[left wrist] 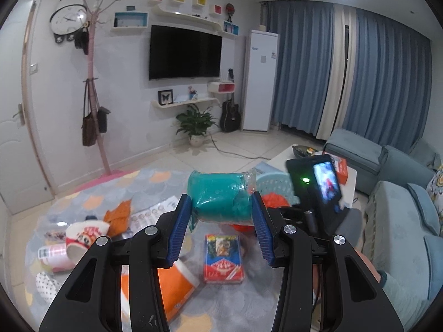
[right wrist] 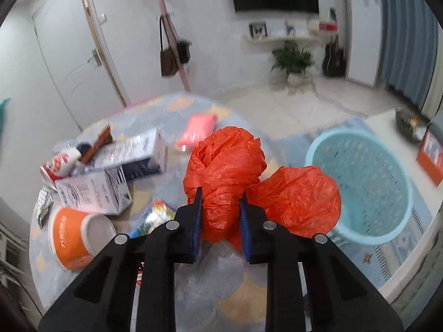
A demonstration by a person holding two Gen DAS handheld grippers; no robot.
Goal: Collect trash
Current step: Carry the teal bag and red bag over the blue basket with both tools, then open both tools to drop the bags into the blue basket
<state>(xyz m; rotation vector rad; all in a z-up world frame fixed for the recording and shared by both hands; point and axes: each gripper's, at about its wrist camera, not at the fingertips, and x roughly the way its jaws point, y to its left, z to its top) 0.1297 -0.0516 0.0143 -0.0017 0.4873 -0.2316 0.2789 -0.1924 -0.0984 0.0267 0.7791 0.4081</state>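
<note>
Trash in transit: we are carrying a teal packet [left wrist: 218, 199] pinched in the left claw [left wrist: 220, 221], an orange plastic bag [right wrist: 221, 182] in the right claw [right wrist: 220, 221]; release squarely over the blue basket [right wrist: 360, 188].

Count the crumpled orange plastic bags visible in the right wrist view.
2: one orange bag clamped in the right gripper, another orange bag beside it, against the blue basket.

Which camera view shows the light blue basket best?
The right wrist view: the light blue basket shows its open mouth and perforated wall beside the orange bags. In the left wrist view only a strip shows behind the teal package.
</note>
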